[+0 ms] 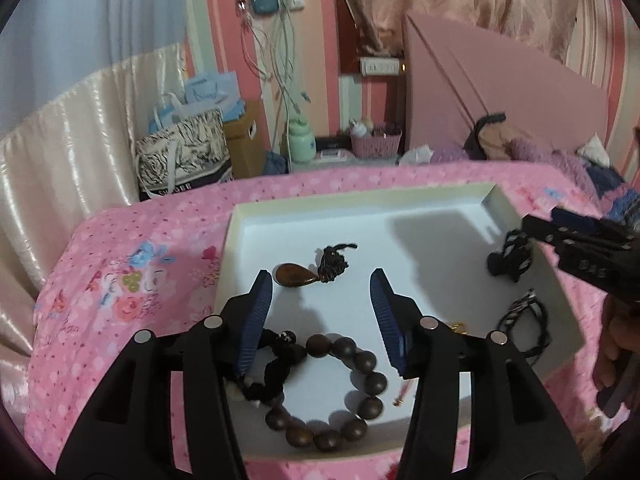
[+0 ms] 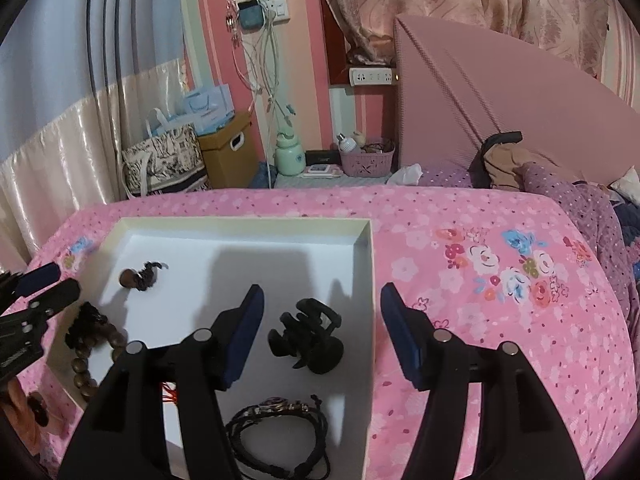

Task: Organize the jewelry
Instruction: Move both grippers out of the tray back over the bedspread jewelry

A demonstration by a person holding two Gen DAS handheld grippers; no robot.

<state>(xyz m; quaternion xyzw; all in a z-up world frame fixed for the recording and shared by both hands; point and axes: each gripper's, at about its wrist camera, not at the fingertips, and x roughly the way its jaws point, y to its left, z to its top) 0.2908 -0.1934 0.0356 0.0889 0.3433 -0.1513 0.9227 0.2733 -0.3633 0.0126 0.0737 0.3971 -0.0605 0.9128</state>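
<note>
We find both grippers over the shallow white tray [image 1: 240, 216] on the pink floral bedspread [image 2: 480, 240], each with jaws parted and nothing between them. The left gripper [image 1: 320, 292] hangs above the wooden bead bracelet [image 1: 344, 400], the teardrop pendant [image 1: 296, 275] lying just beyond. The right gripper [image 2: 320, 308] hangs over the black hair claw [image 2: 308, 336], with the black cord bracelet [image 2: 280, 436] nearer the camera. We would keep each piece well apart and descend squarely, lest the cords tangle.
</note>
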